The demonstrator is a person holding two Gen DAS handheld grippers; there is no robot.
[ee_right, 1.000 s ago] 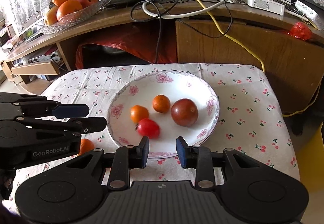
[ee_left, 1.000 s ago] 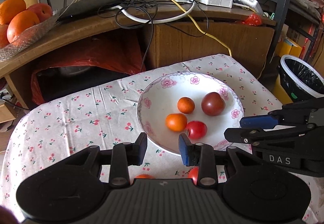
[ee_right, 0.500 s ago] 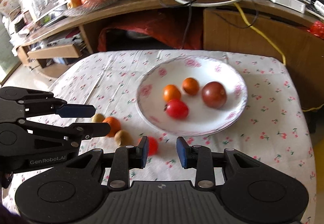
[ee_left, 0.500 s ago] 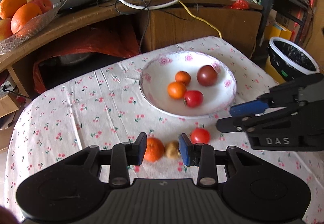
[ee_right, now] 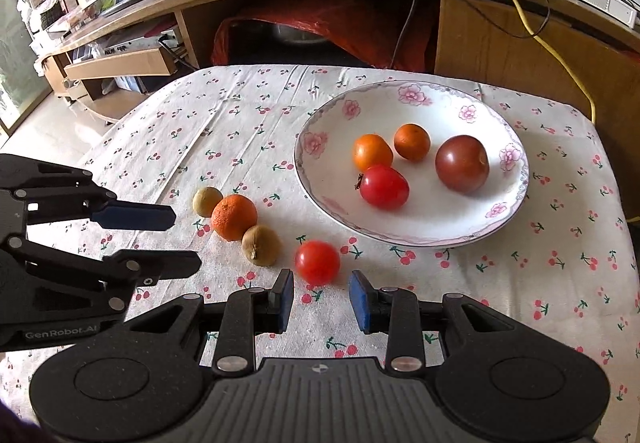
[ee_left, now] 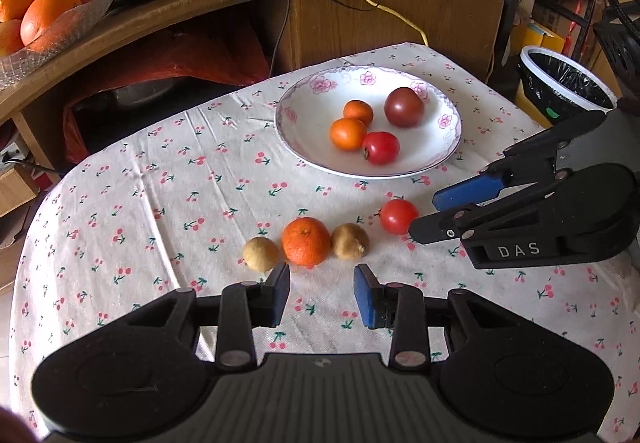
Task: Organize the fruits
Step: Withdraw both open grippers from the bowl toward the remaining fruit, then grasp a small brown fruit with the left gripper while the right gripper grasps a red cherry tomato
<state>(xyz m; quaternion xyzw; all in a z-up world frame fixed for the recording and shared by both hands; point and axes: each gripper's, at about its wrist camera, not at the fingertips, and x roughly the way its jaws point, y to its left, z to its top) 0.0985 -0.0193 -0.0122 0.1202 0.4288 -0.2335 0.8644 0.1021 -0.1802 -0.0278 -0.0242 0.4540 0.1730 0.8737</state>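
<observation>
While both tools are held low over the cherry-print tablecloth [ee_left: 160, 203], the left gripper [ee_left: 322, 295] is seen with its blue pads spread apart and nothing between them, and the right gripper [ee_right: 320, 301] is likewise parted and empty. Just ahead of the right gripper a loose red tomato [ee_right: 318, 262] is found on the cloth. Beside it, a row is formed by a brown kiwi [ee_right: 261, 245], a mandarin [ee_right: 234, 217] and a second small brown fruit [ee_right: 207, 201], the three close together. Farther back, a flowered white plate [ee_right: 508, 211] is set, in which two small oranges, a red tomato [ee_right: 384, 187] and a dark plum [ee_right: 462, 163] are held.
</observation>
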